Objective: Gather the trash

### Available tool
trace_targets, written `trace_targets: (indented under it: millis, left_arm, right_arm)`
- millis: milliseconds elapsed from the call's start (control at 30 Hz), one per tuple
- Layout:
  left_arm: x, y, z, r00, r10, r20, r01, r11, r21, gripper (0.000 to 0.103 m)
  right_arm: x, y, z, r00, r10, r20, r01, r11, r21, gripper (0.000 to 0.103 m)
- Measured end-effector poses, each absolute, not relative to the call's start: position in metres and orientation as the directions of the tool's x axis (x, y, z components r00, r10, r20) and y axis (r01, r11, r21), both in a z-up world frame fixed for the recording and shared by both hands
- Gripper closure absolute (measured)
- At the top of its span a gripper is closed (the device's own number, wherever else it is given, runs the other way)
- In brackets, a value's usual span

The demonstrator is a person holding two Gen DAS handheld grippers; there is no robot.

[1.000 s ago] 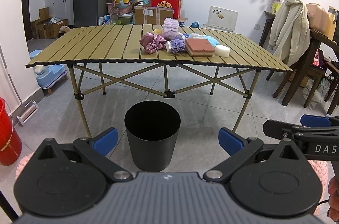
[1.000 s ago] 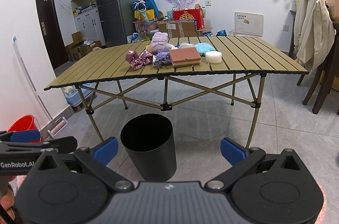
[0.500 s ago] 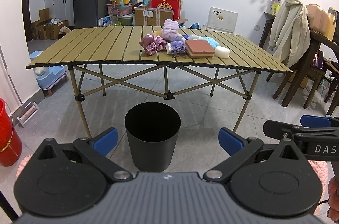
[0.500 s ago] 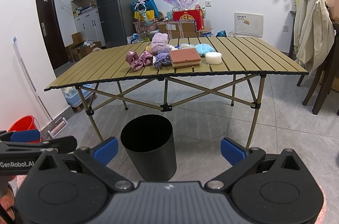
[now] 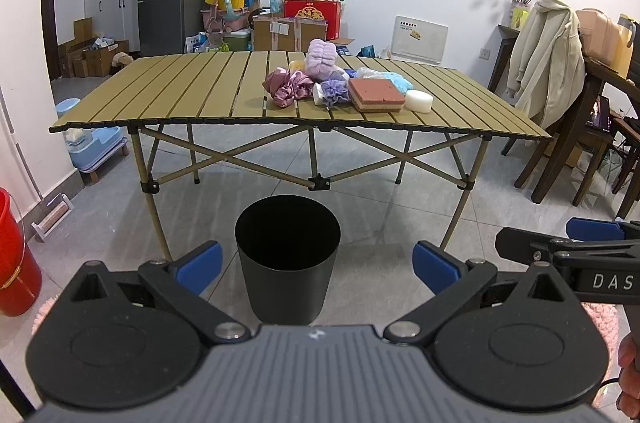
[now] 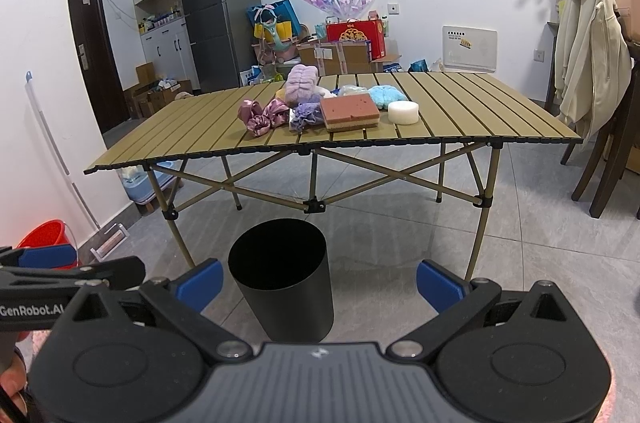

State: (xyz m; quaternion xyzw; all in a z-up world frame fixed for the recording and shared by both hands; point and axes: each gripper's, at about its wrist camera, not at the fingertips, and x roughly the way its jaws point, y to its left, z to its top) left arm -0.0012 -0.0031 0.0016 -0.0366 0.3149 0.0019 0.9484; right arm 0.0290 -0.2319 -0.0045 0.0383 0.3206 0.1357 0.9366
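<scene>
Grey floor tiles fill your left wrist view, where the black bin (image 5: 287, 255) stands in front of the folding table (image 5: 180, 95); your left gripper (image 5: 317, 261) is spread wide and holds nothing. From your right wrist view, the right gripper (image 6: 319, 277) gapes wide too, while the pile of trash (image 6: 320, 105) sits mid-table, the pink sponge (image 6: 350, 111) beside the white round sponge (image 6: 403, 112)

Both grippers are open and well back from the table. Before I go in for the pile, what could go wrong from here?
1. The items lie bunched and touching, so grabbing one may drag a neighbour off the table.
2. The black bin stands on the floor in front of the table, not under the pile; a release straight off the edge could miss it.
</scene>
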Motion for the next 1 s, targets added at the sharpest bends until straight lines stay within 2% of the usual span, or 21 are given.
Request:
trace_targets:
  millis: [500,1000]
  left_arm:
    - [0.001,-0.006,0.007,0.817,-0.008,-0.577,-0.035,0.997,-0.063,0.0]
    - [0.05,0.0,0.005,0.837,-0.003,-0.548,-0.031,0.998,-0.054,0.0]
  right_arm:
    - [0.039,-0.23,0.005,0.769,0.274,-0.577,-0.227,0.962,0.153,0.0]
    - [0.08,-0.238,-0.009,0.816,0.23,-0.531,-0.193,0.973,0.126,0.0]
